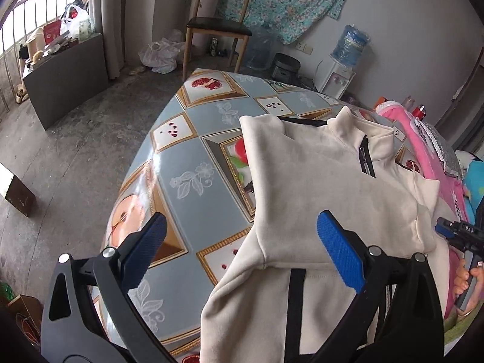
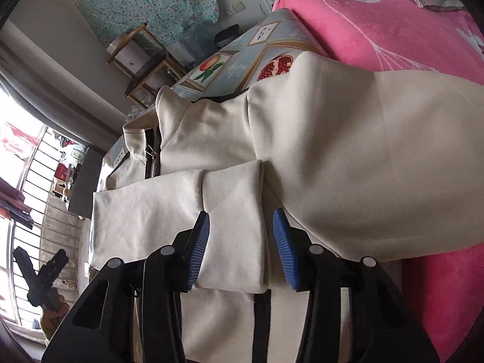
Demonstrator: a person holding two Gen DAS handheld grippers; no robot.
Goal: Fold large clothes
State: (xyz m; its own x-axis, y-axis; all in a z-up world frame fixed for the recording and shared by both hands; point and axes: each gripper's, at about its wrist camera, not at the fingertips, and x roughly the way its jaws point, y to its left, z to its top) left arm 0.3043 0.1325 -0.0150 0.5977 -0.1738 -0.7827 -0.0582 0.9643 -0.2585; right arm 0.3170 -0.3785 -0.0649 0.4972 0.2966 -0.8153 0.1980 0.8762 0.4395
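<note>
On top of the table [image 1: 193, 157], which is covered in a grey-blue fruit-print cloth, a cream jacket [image 1: 326, 187] is laid out partly folded, with its stand-up collar and dark zipper [image 1: 366, 158] pointed away from the near edge and one sleeve [image 2: 233, 224] doubled back across the body. Black stripes can be seen on the part of the jacket hanging over the near table edge. Just above that sleeve cuff the right gripper [image 2: 240, 243] is held with its blue pads spread to either side of the folded sleeve; a bit of a gap can be seen on both sides, so nothing's actually pinched. Over the jacket's near-left corner the left gripper [image 1: 239, 251] is kept wide apart, with one pad over bare tablecloth and the other over the cream fabric, nothing gripped there either. Right of the jacket a pink floral blanket [image 2: 393, 27] is piled up against it. Beyond the table's far end a wooden chair [image 1: 217, 21] is parked against the wall under a teal floral cloth [image 1: 290, 3], and a water dispenser [image 1: 345, 63] with a blue bottle is set further right of the chair.
</note>
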